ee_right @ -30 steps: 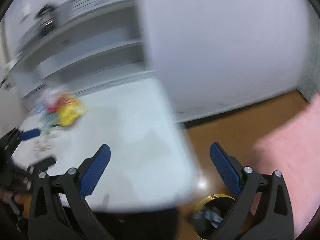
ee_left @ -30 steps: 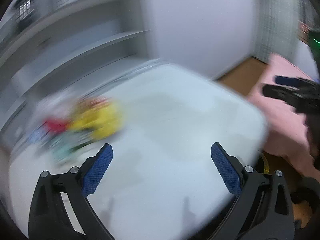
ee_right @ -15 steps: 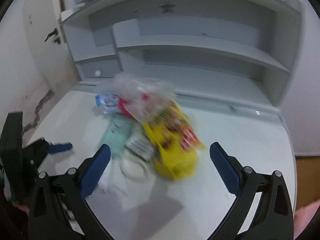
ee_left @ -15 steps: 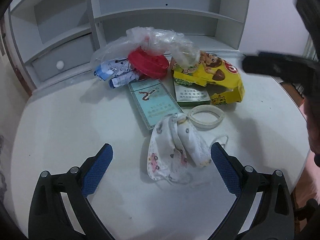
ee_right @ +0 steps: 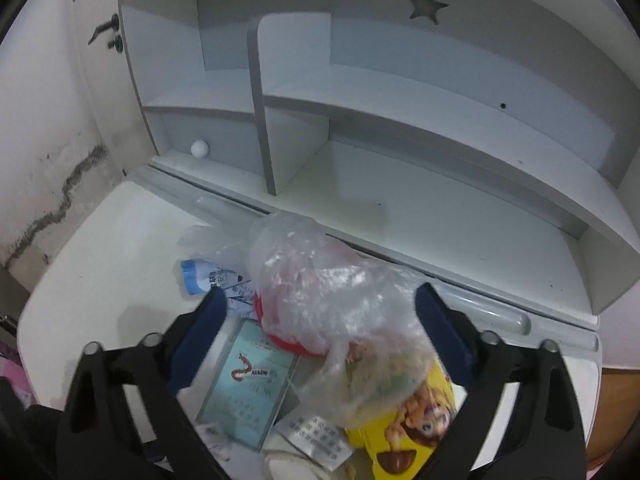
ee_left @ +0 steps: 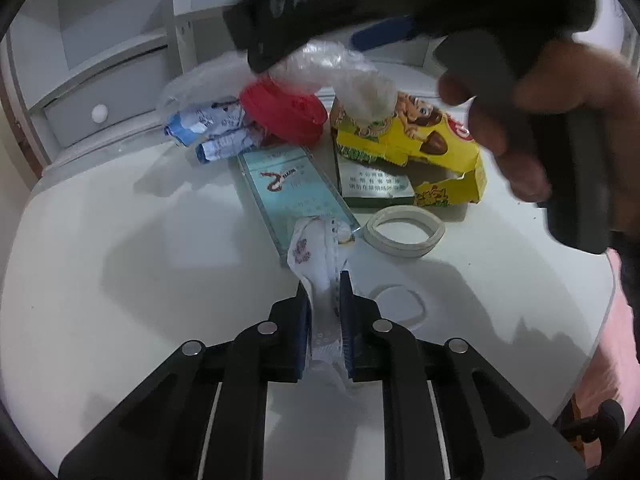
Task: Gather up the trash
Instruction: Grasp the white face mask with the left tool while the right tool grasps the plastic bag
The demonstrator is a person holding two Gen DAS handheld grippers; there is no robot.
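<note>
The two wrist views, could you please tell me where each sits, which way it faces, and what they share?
Left wrist: on the left gripper, angled down at the white desk; its jaws have just closed on the patterned cloth; a hand holding the other tool crosses the top.
Right wrist: on the right gripper, facing the shelf unit; its jaws, just narrowing, straddle the clear plastic bag.
Shared: bag, red lid, teal box, yellow snack box.

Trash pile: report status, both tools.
Left tool shut on the patterned face mask. Right tool has just been closing, pads either side of the clear plastic bag, not pressing. Rest of pile on desk; nothing blocking.
</note>
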